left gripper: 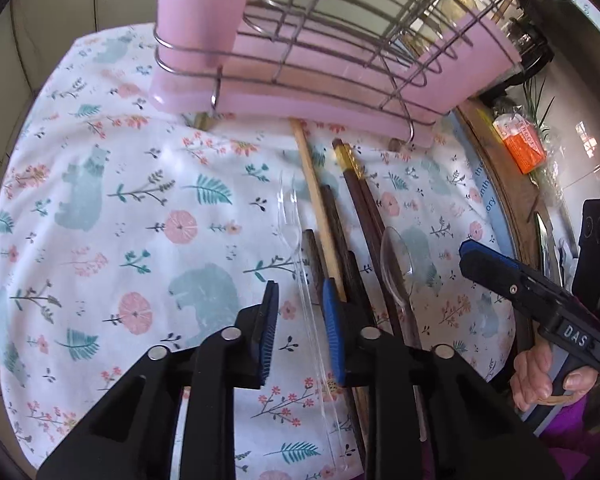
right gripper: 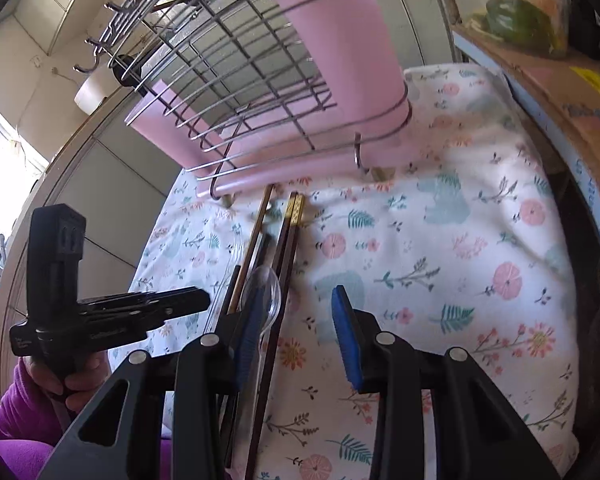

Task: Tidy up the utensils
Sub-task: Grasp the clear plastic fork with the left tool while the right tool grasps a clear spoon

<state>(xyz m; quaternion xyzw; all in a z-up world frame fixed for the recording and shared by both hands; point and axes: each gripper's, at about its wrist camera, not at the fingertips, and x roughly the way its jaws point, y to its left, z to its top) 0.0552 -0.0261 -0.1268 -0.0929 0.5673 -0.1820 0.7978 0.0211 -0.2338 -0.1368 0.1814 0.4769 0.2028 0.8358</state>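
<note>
- Left wrist view: the left gripper (left gripper: 300, 320) points down at the flowery cloth (left gripper: 112, 208). Its blue pads are apart, not pinching yet. The clear plastic fork (left gripper: 296, 248) lies right between them, so it looks like the first thing to pick.
- The chopsticks (left gripper: 340, 224) and the clear spoon (left gripper: 398, 268) lie side by side just beside the fork, near the wire rack (left gripper: 320, 40) with pink walls, probably where they should go.
- The right gripper (left gripper: 500, 268) hangs at the side, off the cloth.
- Right wrist view: the right gripper's own pads (right gripper: 348, 332) stand open, with only cloth between them. The spoon and chopsticks lie just left of its left pad, close enough to reach.
</note>
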